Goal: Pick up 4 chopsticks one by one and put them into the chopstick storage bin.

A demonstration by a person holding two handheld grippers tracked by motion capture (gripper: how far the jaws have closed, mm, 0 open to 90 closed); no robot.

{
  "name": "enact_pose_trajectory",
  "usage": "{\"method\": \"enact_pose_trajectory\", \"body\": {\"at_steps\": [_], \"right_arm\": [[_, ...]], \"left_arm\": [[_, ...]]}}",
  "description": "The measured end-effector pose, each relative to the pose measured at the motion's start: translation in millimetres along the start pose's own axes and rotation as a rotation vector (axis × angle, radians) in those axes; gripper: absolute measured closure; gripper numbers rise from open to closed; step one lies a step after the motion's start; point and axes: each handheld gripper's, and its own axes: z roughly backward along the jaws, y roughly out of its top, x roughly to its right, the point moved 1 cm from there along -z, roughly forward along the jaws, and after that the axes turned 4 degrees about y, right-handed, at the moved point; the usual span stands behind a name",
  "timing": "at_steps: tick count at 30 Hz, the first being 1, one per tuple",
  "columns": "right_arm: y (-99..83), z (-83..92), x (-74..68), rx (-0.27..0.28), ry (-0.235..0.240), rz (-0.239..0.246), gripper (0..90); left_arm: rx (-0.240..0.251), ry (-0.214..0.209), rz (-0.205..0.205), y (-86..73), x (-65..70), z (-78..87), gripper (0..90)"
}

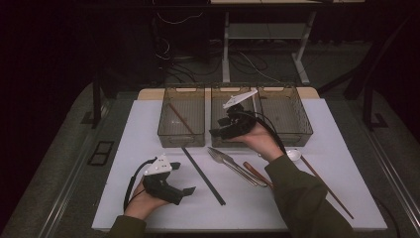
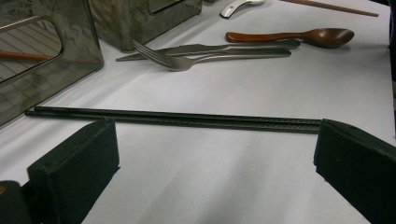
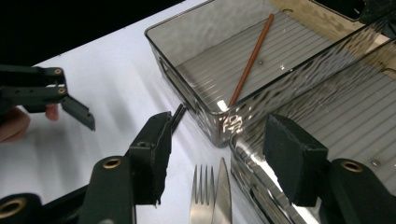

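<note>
Ribbed smoky plastic bins (image 1: 181,133), slim black chopsticks (image 1: 203,176), steel fork (image 1: 229,162), wooden spoon (image 2: 289,37)

Three clear bins (image 1: 182,116). Two brown chopsticks (image 1: 179,119), two black chopsticks (image 1: 203,175). One fork (image 1: 229,162), one knife (image 2: 205,47), one wooden spoon (image 2: 299,37), one white spoon (image 1: 293,155).

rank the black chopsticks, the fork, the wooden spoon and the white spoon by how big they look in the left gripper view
1. black chopsticks, longest, though nearest the camera
2. fork
3. wooden spoon, close to the fork; being farther off makes that order unsure
4. white spoon, smallest, cut by the top edge
</note>
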Motion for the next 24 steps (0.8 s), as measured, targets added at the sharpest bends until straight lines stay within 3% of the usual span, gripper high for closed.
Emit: {"method": "enact_pose_trajectory", "body": {"at_steps": [24], "right_arm": [[-46.2, 60.3, -1.3, 0.080, -0.016, 0.019, 38.4]], "left_arm": [[-0.007, 0.001, 0.002, -0.9, -2.4, 0.0, 0.0]]}}
